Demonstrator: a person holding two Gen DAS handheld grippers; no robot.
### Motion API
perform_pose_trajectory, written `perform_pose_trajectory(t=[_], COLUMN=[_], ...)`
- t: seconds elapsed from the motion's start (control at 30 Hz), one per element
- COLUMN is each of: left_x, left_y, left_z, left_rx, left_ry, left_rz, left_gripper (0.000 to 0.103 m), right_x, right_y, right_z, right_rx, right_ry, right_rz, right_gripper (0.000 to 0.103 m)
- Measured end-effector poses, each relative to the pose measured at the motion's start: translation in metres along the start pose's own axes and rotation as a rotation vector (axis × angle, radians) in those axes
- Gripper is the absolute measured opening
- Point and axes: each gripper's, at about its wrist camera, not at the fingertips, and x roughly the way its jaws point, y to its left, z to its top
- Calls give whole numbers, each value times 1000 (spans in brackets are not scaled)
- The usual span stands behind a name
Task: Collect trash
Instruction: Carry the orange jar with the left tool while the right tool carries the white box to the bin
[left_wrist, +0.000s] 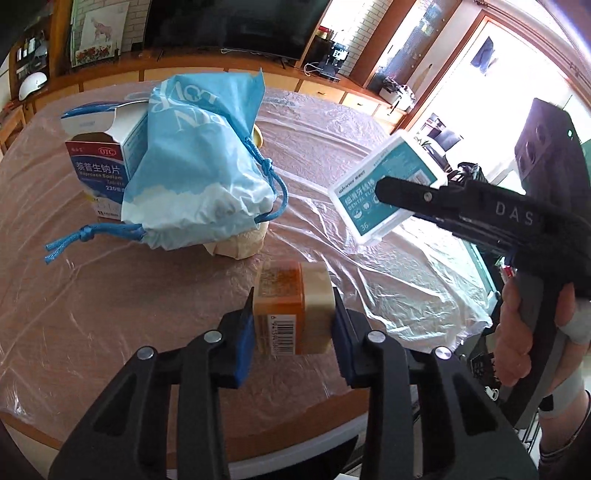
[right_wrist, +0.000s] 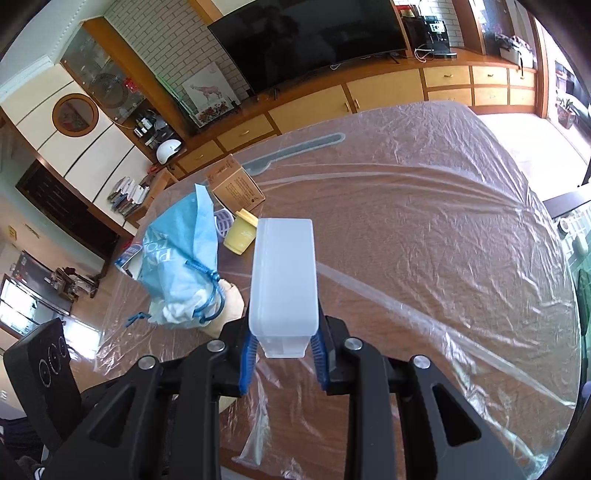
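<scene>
The left gripper (left_wrist: 293, 325) fingers pinch an orange box (left_wrist: 291, 314) resting, apparently, on the surface (left_wrist: 110, 295), while the right gripper (right_wrist: 282, 350) fingers clamp a white floss case (right_wrist: 282, 280).

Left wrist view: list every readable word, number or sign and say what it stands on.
"OTC", "Naproxen Sodium", "220", Chinese characters: medicine box.
"DENTAL FL…", "36", a blurred brand word: floss case held in the right gripper.
"DAS": the right gripper's body.
Large white letters, upside down and creased, unreadable: blue drawstring bag.
Barcode digits, too blurred: orange box in the left gripper.
</scene>
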Motion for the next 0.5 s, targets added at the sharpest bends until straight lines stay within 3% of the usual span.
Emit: perform_pose_trajectory(t=[0.17,0.5], left_x=[-7,-29], left_y=[5,17], left_z=[-4,-14], left_rx=[21,15], left_ry=[-2,-23], left_rz=[-18,-31], left_gripper=[37,37], right_x=[-10,-21], right_y=[-10,-2], right_z=[-12,-34], right_rx=[67,63], right_ry=[16,31], right_rz=[79,87], right_gripper=[26,26])
